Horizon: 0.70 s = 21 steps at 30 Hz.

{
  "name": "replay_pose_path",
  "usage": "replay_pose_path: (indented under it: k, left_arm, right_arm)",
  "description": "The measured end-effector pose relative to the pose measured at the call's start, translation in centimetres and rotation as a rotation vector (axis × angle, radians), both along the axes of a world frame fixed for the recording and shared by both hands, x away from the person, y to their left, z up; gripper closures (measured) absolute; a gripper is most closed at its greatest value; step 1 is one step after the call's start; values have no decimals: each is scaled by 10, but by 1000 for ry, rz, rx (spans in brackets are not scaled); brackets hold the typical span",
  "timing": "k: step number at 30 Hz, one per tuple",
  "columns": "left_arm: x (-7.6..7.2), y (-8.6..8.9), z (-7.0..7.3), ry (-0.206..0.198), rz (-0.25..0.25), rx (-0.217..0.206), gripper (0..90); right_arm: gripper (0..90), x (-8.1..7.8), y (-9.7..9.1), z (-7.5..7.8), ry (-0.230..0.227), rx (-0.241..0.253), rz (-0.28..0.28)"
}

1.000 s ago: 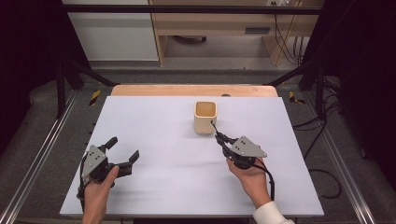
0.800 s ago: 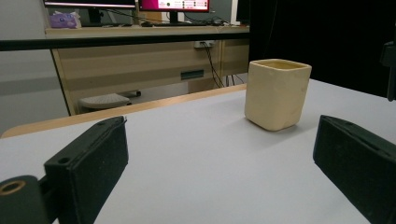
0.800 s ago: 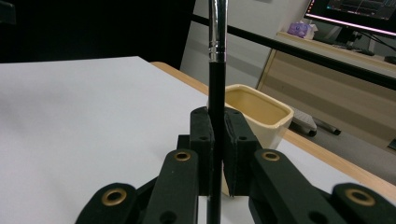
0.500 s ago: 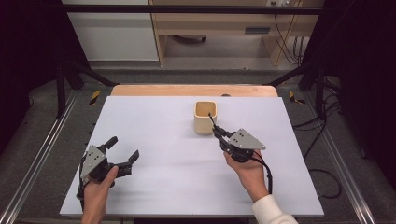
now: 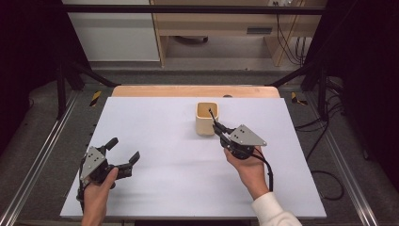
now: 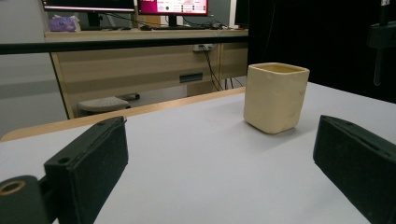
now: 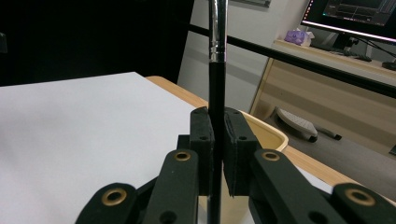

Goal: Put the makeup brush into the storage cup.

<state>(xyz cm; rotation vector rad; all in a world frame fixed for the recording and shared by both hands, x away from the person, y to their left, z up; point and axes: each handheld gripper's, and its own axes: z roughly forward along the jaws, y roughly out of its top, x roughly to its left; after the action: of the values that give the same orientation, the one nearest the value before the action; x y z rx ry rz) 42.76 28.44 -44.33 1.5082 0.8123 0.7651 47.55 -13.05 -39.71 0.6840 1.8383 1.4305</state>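
A cream square cup (image 5: pixel 207 118) stands upright on the white table (image 5: pixel 155 122), right of centre and towards the back. My right gripper (image 5: pixel 221 133) sits just in front of the cup and is shut on a thin black brush handle (image 5: pixel 214 118) with a silver ferrule (image 7: pixel 217 28). The handle points up across the cup's near rim (image 7: pixel 268 133). In the right gripper view the pads (image 7: pixel 201 140) press on the handle from both sides. My left gripper (image 5: pixel 124 149) rests at the front left, open and holding nothing. It faces the cup (image 6: pixel 275 97) from a distance.
A wooden strip (image 5: pixel 188 91) borders the table's far edge. Metal rails (image 5: pixel 47 146) run along both sides. A desk with monitors (image 6: pixel 173 7) stands beyond the table. Cables (image 5: pixel 324 141) lie on the floor at the right.
My right gripper has lifted and moved towards the cup with the brush. The handle's end now lies over the cup's rim. The left gripper has stayed put.
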Motion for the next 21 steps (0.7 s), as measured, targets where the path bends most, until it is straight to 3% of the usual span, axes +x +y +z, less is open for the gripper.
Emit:
replay_pose_path:
  k: [15, 21]
  left_arm:
    - [0, 1, 1, -6, -10, -6, 30]
    - [-1, 2, 1, -11, -23, -31, 28]
  right_arm:
    - [836, 5, 4, 5, -4, 42, -13]
    - [836, 6, 6, 4, -11, 57, -34]
